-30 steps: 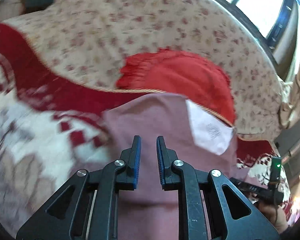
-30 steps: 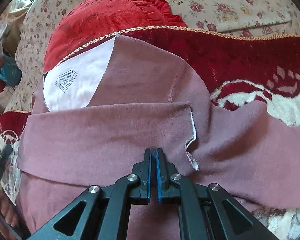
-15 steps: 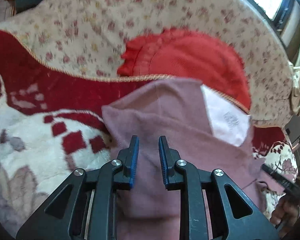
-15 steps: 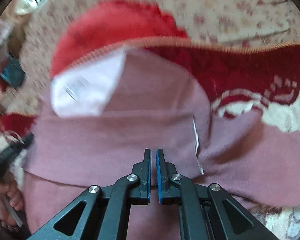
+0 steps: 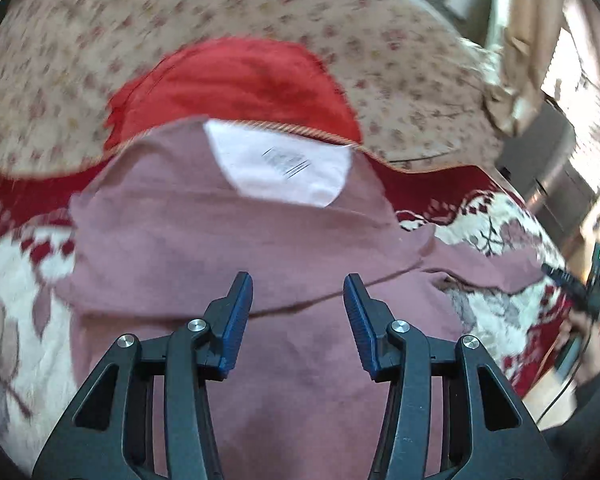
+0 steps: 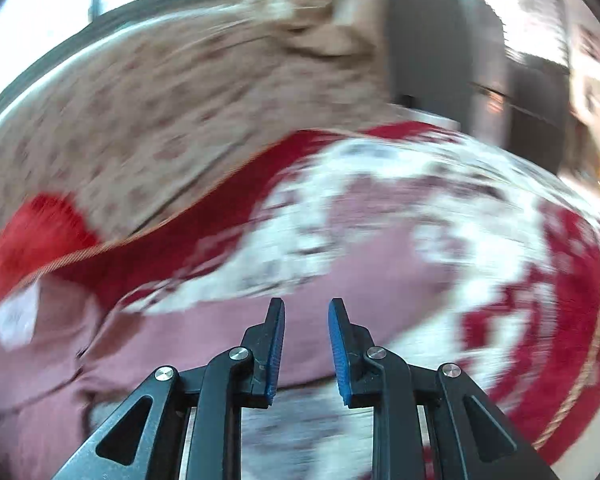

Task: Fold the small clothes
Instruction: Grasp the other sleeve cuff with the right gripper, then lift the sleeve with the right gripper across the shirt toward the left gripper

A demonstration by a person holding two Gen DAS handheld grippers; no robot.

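A mauve-pink garment (image 5: 228, 248) lies on a red-and-white patterned blanket (image 5: 16, 280), with a white inner neck patch (image 5: 284, 168) showing at its far end and one part folded across it. My left gripper (image 5: 298, 286) is open and empty, just above the garment's middle. In the blurred right wrist view the garment (image 6: 204, 344) stretches to the left, and its sleeve (image 6: 380, 240) runs away to the right. My right gripper (image 6: 306, 310) is open and empty over the sleeve.
A red ruffled cushion (image 5: 236, 84) lies beyond the garment on a beige floral bedspread (image 5: 400, 52). The blanket's gold cord edge (image 6: 588, 364) curves at the right. Dark furniture (image 6: 452, 52) stands past the bed. The other hand-held gripper (image 5: 580, 292) shows at the far right.
Both grippers opened; the right one was shut a second ago. The right gripper swung right, away from the folded part toward the sleeve. The left gripper moved right, centring over the garment.
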